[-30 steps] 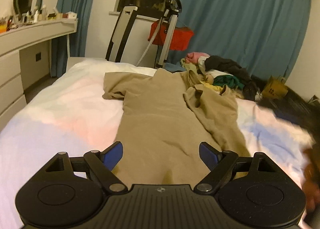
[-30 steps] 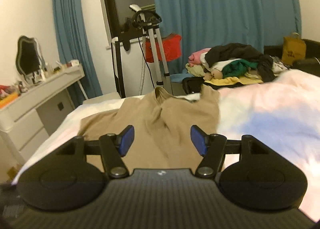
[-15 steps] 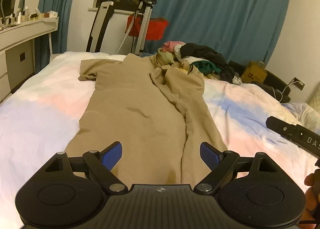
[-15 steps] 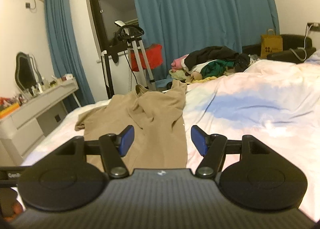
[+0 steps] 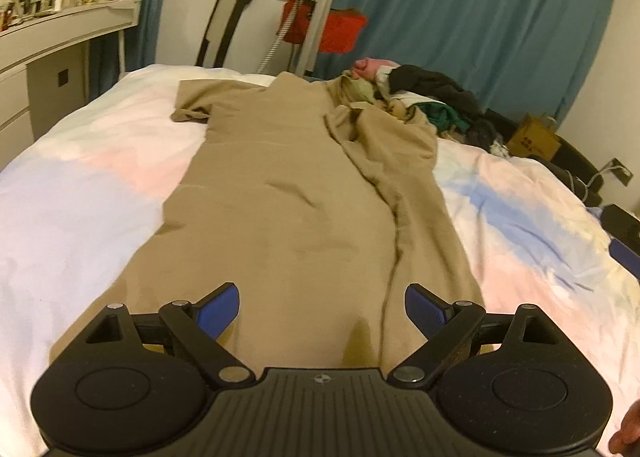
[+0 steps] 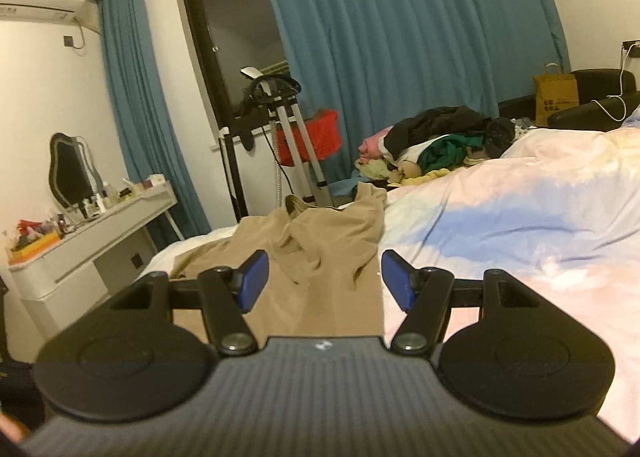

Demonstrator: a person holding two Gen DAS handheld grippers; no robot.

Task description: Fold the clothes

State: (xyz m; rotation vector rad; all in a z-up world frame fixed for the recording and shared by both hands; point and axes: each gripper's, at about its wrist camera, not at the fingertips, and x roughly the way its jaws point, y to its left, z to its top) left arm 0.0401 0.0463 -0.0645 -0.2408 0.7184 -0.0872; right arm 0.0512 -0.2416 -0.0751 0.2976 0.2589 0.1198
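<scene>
A tan garment (image 5: 288,193) lies lengthwise down a bed (image 5: 80,193) covered in a pastel pink, blue and white sheet, seen from two hand-held grippers at the foot of it. Wide bare sheet runs along the garment's edges at 9 o'clock and at 3 o'clock in the left wrist view, giving free room on both sides; the mattress edge drops away at 9 o'clock toward a white dresser (image 5: 48,53). In that view the garment's one sleeve is spread flat at 11 o'clock, while its other side is folded over in a rumpled ridge from 1 o'clock down toward the near hem.

At the head of the bed, 12 to 1 o'clock, a heap of mixed clothes (image 5: 424,93) touches or nearly touches the garment's top; which, cannot be told. Behind it stand a garment steamer stand (image 6: 288,129) with a red bag (image 6: 316,137), blue curtains (image 6: 400,37) and a brown paper bag (image 6: 554,97).

The left gripper (image 5: 322,307) hovers over the near hem, its jaws having just been opening, spread wide with the cloth beneath and between them but not pinched. The right gripper (image 6: 324,277), jaws apart and holding nothing, looks along the garment's right-hand edge, with the cloth running from 12 o'clock down between its fingers.
</scene>
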